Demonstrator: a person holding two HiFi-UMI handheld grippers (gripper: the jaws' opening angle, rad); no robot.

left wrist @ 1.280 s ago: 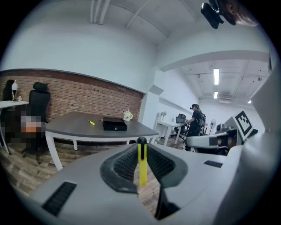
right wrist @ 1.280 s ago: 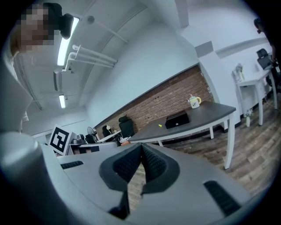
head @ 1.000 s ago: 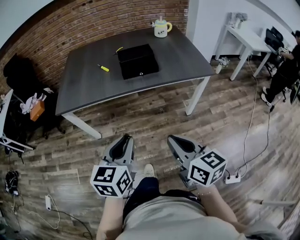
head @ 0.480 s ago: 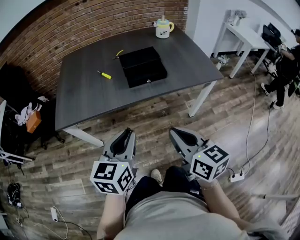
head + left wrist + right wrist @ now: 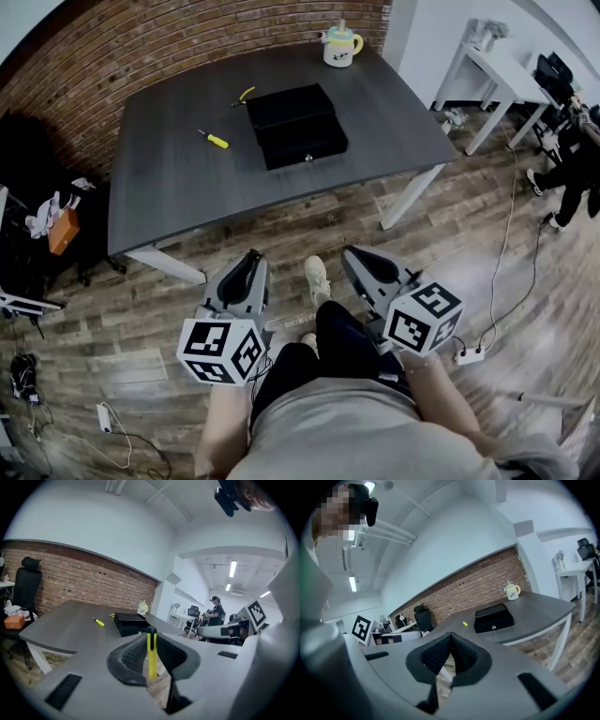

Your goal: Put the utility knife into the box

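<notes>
Utility knife (image 5: pixel 217 141) lies on the counter (image 5: pixel 169 187), left of the closed black box (image 5: pixel 298 126). Left hand-held gripper (image 5: pixel 251 259) and right hand-held gripper (image 5: pixel 352 255) are both clenched, well short of it. Probably light, stiff, slim: grip the yellow handle mid-length.

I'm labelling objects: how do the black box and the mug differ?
The box is black, low and rectangular; the mug is pale with a yellow handle. The box sits mid-table, the mug near the far edge. Both rest on the dark table.
</notes>
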